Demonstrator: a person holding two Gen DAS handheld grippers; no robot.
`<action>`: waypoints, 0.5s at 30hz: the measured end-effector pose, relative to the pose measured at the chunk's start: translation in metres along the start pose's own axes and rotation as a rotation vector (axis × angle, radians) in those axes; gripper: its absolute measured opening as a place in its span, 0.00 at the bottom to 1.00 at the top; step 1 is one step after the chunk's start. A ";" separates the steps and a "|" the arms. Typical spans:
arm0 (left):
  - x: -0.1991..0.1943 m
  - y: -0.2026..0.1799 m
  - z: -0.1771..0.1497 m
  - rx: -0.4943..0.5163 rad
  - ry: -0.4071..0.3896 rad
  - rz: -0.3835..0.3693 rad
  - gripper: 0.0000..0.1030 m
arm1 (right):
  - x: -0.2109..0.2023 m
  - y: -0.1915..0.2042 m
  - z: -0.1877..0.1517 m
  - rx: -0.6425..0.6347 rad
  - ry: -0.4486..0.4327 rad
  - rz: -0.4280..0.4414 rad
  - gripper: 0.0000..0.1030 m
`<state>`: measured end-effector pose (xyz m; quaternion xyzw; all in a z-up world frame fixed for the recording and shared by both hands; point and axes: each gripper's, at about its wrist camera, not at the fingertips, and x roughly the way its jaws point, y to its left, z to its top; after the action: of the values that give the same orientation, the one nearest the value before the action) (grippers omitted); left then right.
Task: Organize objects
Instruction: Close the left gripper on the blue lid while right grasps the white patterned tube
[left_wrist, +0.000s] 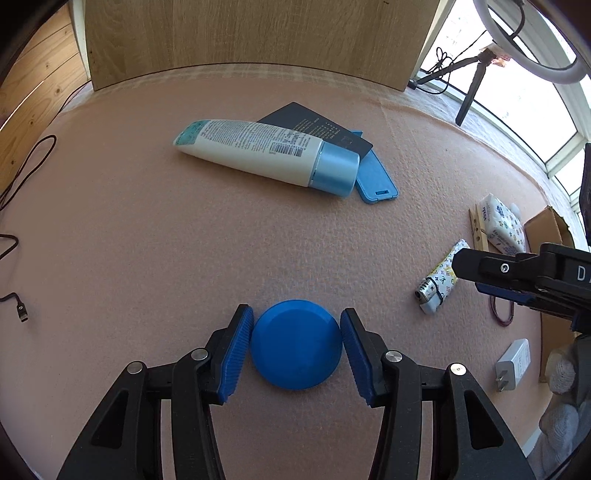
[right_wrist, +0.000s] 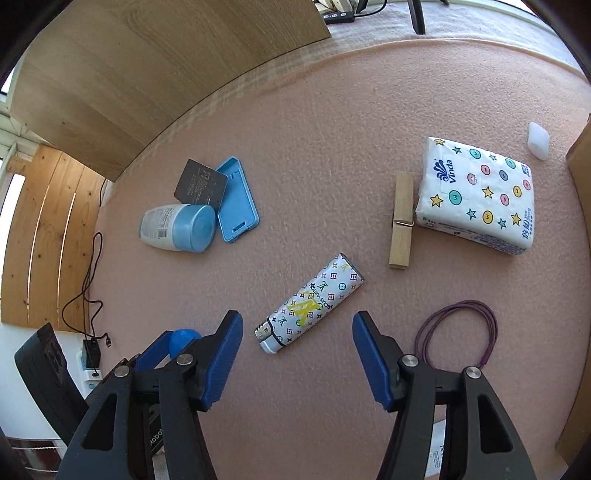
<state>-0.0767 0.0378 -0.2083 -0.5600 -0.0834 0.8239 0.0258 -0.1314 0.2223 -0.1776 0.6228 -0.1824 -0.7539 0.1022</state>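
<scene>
Between my left gripper's (left_wrist: 296, 349) blue pads sits the round blue lid (left_wrist: 295, 345), clamped at opposite rim edges above the pink mat (left_wrist: 147, 258); it looks light, rigid and slick, so I judge the rim the safest hold. Further right, my right gripper (right_wrist: 297, 354) stands wide and empty over the patterned lighter (right_wrist: 310, 304), which looks hard, smooth and light, best taken across its narrow body.
</scene>
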 end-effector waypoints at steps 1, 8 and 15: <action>-0.001 0.001 -0.002 0.000 -0.001 0.000 0.51 | 0.003 0.000 0.001 0.004 -0.001 -0.015 0.56; -0.007 0.008 -0.012 -0.010 -0.004 -0.013 0.51 | 0.016 0.012 0.007 -0.037 -0.013 -0.103 0.50; -0.010 0.014 -0.018 -0.028 -0.008 -0.021 0.51 | 0.028 0.039 0.003 -0.174 -0.009 -0.163 0.27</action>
<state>-0.0554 0.0240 -0.2076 -0.5562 -0.1009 0.8245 0.0263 -0.1428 0.1763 -0.1869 0.6211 -0.0652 -0.7754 0.0934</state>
